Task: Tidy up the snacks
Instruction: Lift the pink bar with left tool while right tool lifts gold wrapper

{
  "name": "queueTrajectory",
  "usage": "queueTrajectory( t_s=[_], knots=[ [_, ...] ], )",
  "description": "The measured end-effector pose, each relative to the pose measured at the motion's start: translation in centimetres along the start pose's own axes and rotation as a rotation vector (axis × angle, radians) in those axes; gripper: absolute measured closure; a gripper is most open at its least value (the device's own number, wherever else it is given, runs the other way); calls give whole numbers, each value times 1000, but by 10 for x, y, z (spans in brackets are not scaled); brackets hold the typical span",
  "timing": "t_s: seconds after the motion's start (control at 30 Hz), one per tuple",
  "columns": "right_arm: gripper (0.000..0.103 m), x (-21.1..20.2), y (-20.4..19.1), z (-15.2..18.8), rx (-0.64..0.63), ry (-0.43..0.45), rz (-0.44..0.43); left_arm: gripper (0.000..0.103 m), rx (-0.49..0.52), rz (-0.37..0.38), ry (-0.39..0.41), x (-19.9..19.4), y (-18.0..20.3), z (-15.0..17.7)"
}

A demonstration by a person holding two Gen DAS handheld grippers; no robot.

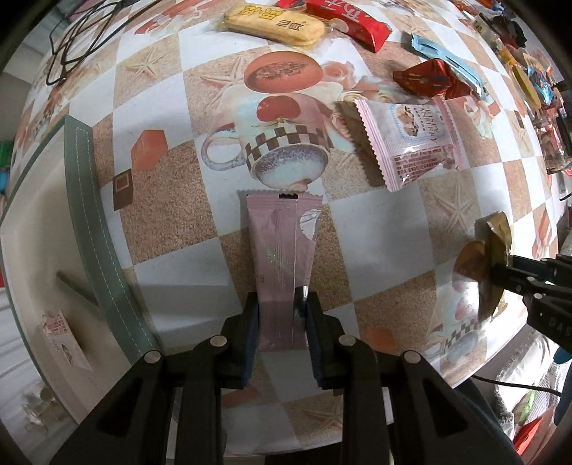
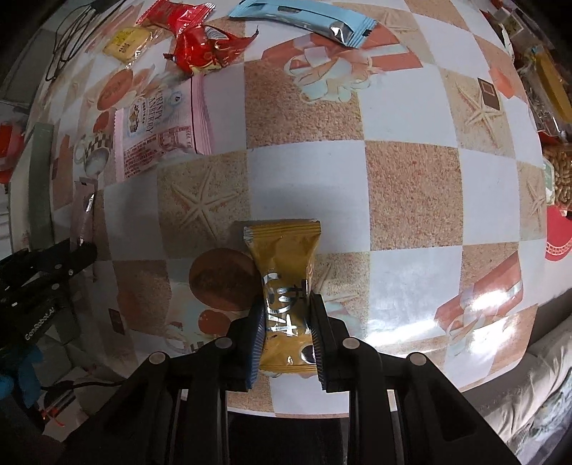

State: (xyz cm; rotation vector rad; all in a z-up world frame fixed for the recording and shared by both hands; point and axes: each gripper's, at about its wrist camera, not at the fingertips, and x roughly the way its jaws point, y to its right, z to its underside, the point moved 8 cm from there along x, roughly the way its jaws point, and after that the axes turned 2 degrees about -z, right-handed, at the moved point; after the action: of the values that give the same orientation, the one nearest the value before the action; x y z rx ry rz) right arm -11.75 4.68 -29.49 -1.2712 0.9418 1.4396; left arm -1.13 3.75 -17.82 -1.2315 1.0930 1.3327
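My left gripper (image 1: 282,304) is shut on a long pink snack stick (image 1: 282,246), held just above the patterned tablecloth. A beige bin with a green rim (image 1: 89,200) lies to its left with a pink packet (image 1: 62,338) inside. My right gripper (image 2: 286,311) is shut on a gold snack packet (image 2: 284,272), held over the table near its front edge. It also shows in the left wrist view (image 1: 495,257), at the right. A pink cranberry crisp packet (image 1: 411,139) lies ahead on the table.
A yellow biscuit pack (image 1: 275,23), red wrappers (image 1: 427,77) and a blue stick pack (image 2: 304,19) lie at the far side. More snacks (image 1: 536,82) crowd the far right. Black cables (image 1: 75,43) lie at the far left. The table edge (image 2: 500,368) is near.
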Motion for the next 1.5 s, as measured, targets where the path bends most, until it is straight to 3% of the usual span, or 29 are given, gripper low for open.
queueTrajectory(
  t_s=[1.0, 1.03, 1.13, 1.5],
  knots=[
    [77, 3, 0, 11, 24, 0, -6, 75, -4, -9, 0, 6, -3, -14],
    [75, 3, 1, 11, 29, -2, -9, 75, -5, -10, 0, 6, -3, -14],
    [15, -3, 11, 10, 52, 28, 7, 75, -6, -9, -1, 6, -3, -14],
    [15, 1, 19, 9, 44, 12, 27, 74, -3, -18, -2, 6, -3, -13]
  ],
)
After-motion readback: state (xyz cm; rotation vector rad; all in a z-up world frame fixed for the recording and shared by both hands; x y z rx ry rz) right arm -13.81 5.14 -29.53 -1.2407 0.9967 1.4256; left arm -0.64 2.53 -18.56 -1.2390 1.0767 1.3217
